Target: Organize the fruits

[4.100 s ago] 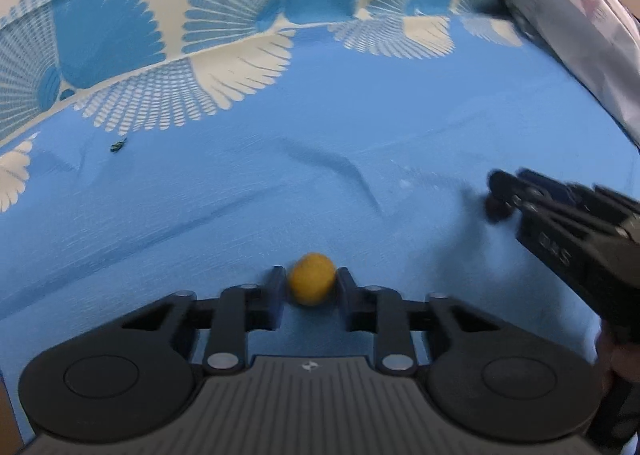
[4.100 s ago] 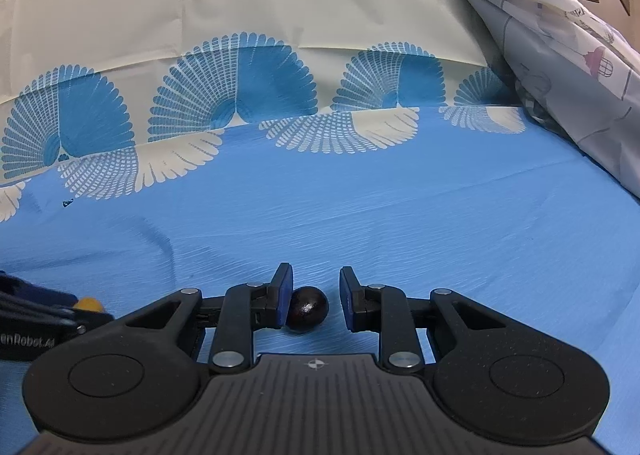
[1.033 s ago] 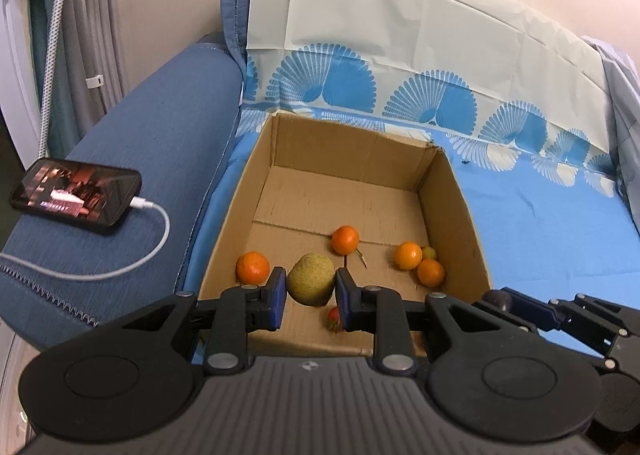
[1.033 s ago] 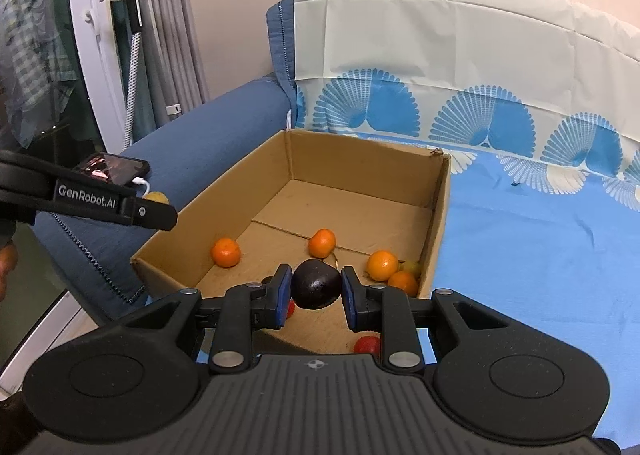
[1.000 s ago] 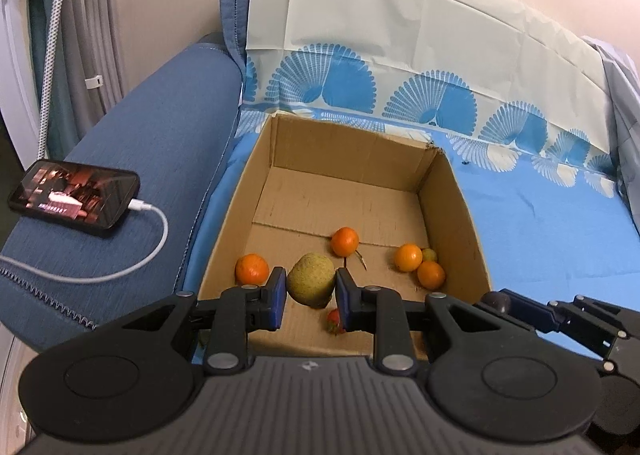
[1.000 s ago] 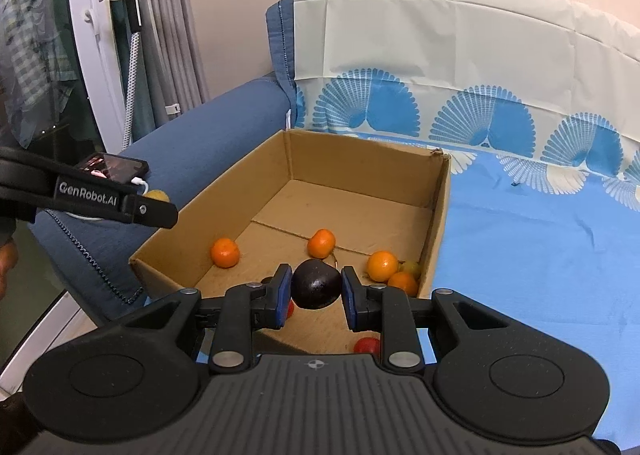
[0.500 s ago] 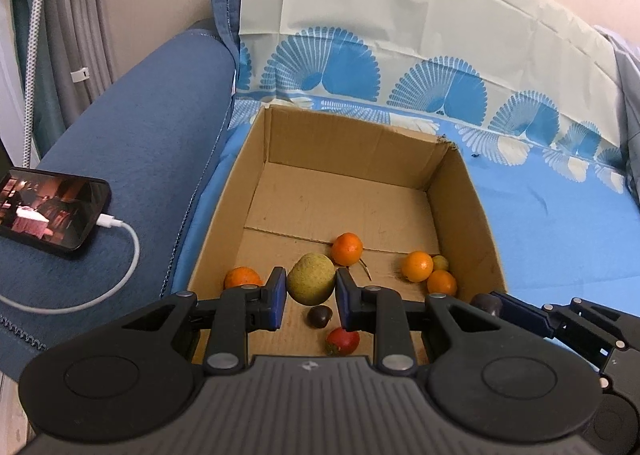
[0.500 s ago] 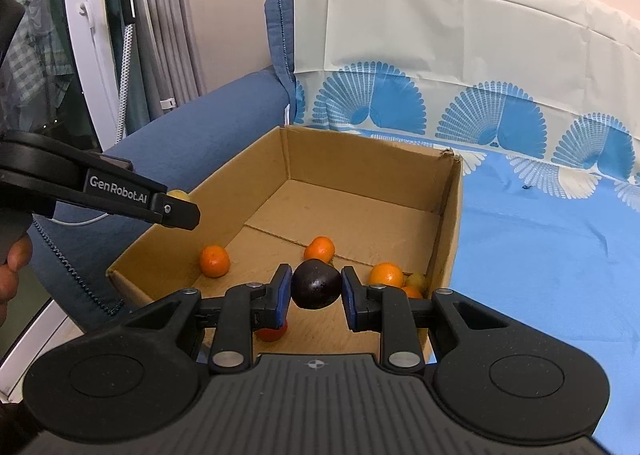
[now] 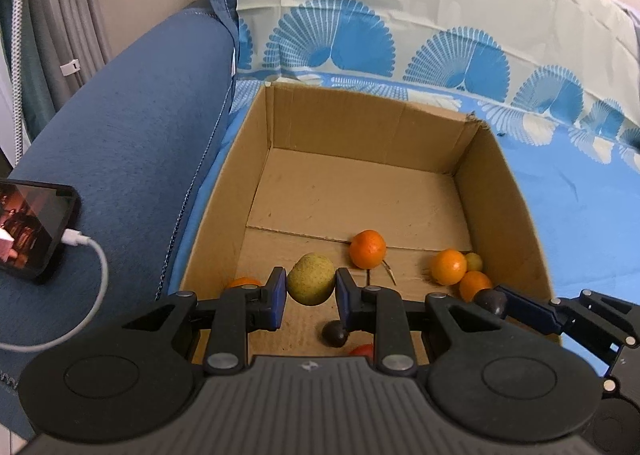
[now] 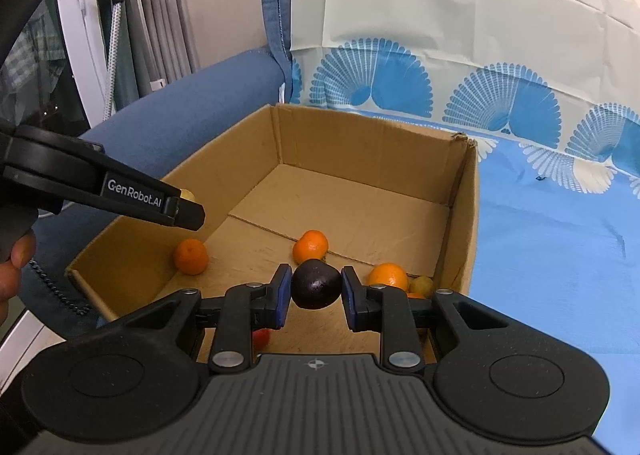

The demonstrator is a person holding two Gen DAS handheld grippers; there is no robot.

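Observation:
My left gripper (image 9: 311, 297) is shut on a yellow-green fruit (image 9: 311, 283) and holds it above the near left part of an open cardboard box (image 9: 500, 175). My right gripper (image 10: 316, 297) is shut on a dark purple fruit (image 10: 316, 289) above the box's (image 10: 464, 215) near edge. The right gripper also shows in the left wrist view (image 9: 492, 301) at the box's near right corner. Several oranges (image 9: 367, 249) lie on the box floor, with a small dark fruit (image 9: 334, 334) and a red one (image 9: 362, 350) near the front.
The box stands on a blue patterned sheet (image 9: 580, 207) over a sofa. The blue armrest (image 9: 120, 143) on the left carries a phone (image 9: 28, 227) on a white cable (image 9: 96, 279). A person's hand (image 10: 12, 267) holds the left gripper.
Both grippers have moved forward with their fruits, closer to and over the box. The fruits in the box have not moved.

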